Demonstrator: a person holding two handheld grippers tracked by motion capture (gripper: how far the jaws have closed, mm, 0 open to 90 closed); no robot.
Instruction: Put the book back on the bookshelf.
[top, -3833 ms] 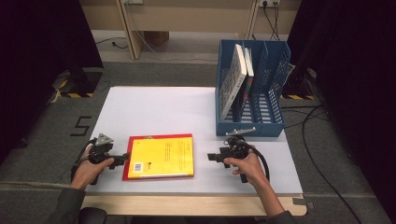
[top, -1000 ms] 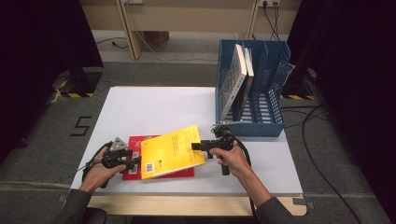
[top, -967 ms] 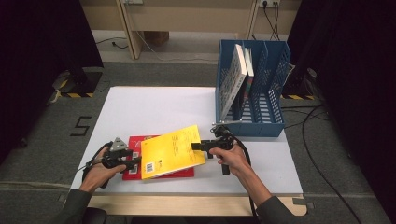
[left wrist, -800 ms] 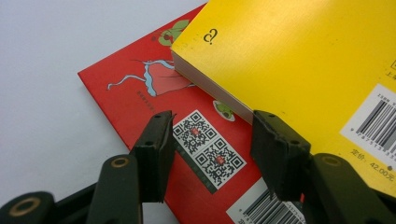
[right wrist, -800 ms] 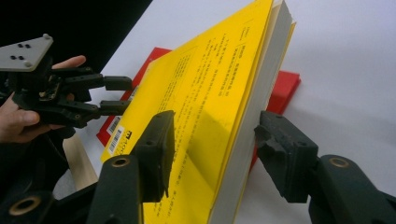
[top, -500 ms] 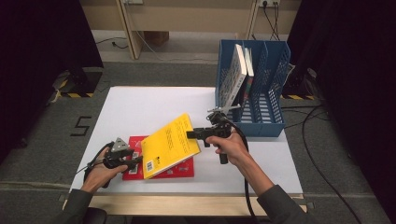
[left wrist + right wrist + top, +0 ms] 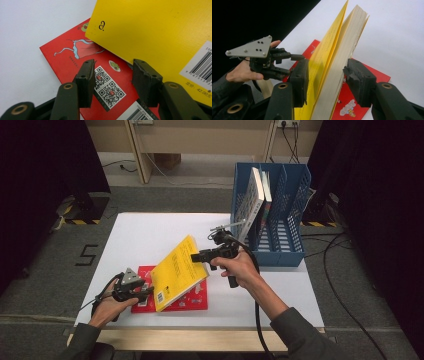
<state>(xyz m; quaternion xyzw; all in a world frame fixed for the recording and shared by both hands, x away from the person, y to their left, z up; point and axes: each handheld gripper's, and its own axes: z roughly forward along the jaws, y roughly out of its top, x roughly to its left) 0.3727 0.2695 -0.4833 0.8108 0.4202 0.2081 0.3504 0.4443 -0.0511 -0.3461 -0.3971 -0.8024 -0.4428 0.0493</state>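
Books are being sorted on the white table (image 7: 150, 235). A yellow book (image 7: 176, 274) is held up by the right gripper (image 7: 199, 256), near the middle of the front half of the table. The book is tilted, with its top edge lifted high and its bottom corner low, over the red book (image 7: 192, 298). In the right gripper view, the jaws stand on both sides of the yellow book (image 7: 332, 65), so it is gripped there, and the cover gapes a little from the pages. It is judged that the book is being stood up so it can be slid into the blue rack (image 7: 285, 220) at the back right corner of the table, where two books (image 7: 256, 200) are already kept upright.

The red book is left flat near the front edge of the table. The left gripper (image 7: 145, 291) is rested at its left edge. In the left gripper view, its jaws have just been closing and are set narrow, with the edge of the red book (image 7: 75, 57) seen between them. Whether the pads press on it cannot be told. It is judged that the red book is being kept from sliding while the yellow one is lifted off.
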